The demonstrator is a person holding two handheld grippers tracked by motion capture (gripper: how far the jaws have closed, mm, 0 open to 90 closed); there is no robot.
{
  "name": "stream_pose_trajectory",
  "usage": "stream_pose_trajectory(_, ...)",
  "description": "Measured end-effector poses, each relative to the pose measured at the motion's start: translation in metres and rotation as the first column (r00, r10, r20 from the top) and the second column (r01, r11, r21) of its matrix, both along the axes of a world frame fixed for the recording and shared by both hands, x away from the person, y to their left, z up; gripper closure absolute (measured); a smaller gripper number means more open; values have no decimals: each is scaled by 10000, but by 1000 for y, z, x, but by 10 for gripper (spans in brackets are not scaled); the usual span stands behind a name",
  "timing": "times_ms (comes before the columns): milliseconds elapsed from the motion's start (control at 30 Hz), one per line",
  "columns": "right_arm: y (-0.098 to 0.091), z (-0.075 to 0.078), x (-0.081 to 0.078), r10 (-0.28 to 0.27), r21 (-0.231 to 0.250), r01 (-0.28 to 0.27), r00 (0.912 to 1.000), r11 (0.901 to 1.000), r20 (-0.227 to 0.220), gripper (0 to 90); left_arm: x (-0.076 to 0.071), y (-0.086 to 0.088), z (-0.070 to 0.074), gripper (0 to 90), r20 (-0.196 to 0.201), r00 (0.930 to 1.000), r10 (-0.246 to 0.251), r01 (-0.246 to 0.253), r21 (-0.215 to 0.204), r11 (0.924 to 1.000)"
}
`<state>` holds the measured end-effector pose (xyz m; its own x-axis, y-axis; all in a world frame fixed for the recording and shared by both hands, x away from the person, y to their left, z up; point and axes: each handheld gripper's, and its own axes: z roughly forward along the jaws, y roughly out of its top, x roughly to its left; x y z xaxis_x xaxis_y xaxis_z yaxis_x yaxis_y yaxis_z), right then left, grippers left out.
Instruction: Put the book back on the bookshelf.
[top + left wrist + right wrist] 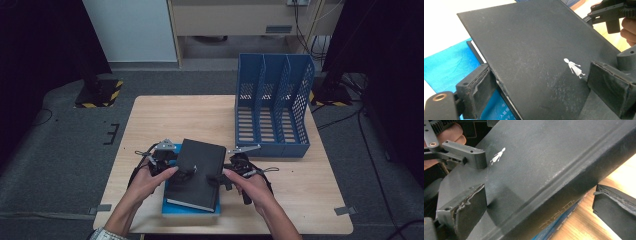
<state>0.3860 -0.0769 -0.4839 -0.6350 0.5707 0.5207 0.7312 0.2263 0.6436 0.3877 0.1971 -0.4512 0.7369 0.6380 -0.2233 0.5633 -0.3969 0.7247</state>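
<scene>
two books stacked near front table edge point(150, 107) — black book point(197, 172) atop blue book point(172, 207), bare wood around; left gripper point(186, 175) and right gripper point(216, 181) both wide, straddling black book's edges.

You have a light wooden table point(165, 120) before you, standing on grey carpet; on its far right sits a blue perforated file rack point(272, 105) with three upright compartments, its open side facing you; at the near centre a blue book point(172, 206) lies flat on the wood, bearing a black book point(197, 175) on top.
</scene>
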Motion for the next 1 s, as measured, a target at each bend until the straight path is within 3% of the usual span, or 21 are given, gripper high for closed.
stream_pose_trajectory(300, -2, -3, 4, 121, 210, -115, 9995, 9997, -276, 0, 2, -1, 0, 82, -8, 9999, -111, 111, 26, 9999)
stream_pose_trajectory(567, -3, -10, 9, 282, 756, -230, 9973, 9969, -682, 1, 5, -3, 0, 82, 20, 9998, -197, 197, -15, 9998)
stream_pose_trajectory(1000, -4, 0, 5, 183, 466, -175, 9997, 9988, -171, 15, 6, -4, 5, 97, 219, 9994, -280, 283, -118, 9995)
